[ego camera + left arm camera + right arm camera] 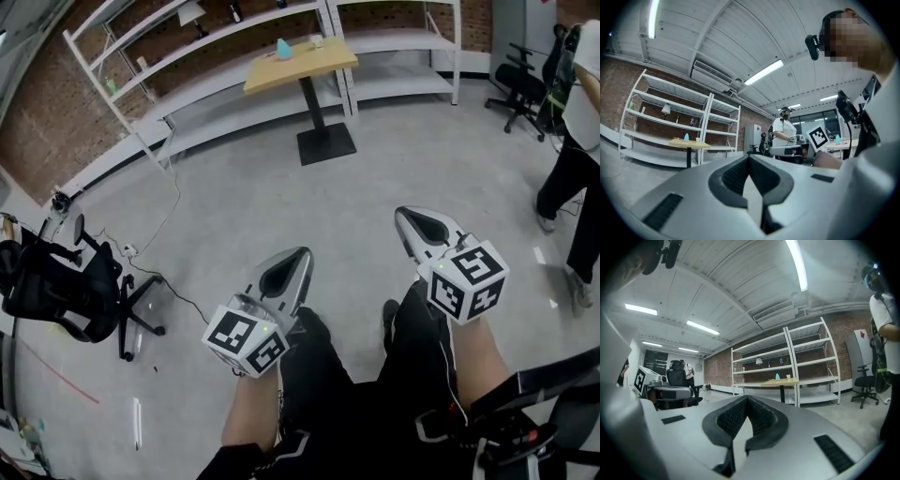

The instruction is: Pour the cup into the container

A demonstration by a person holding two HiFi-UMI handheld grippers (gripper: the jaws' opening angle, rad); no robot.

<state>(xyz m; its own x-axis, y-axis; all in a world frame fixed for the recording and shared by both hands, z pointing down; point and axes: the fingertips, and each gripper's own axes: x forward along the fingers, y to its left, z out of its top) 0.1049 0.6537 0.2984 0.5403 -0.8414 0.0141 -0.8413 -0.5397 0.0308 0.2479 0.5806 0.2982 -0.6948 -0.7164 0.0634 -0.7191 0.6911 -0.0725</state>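
Far ahead stands a small wooden table with a pale blue container and a small white cup on it. I hold both grippers low, over my legs and well short of the table. The left gripper is shut with nothing in it, and so is the right gripper. In the left gripper view the closed tips point toward the distant table and blue container. The right gripper view has its closed tips below the table, container and cup.
White metal shelves line the brick wall behind the table. A black office chair and a floor cable are at the left. A person stands at the right, near another chair. Bare concrete floor lies between me and the table.
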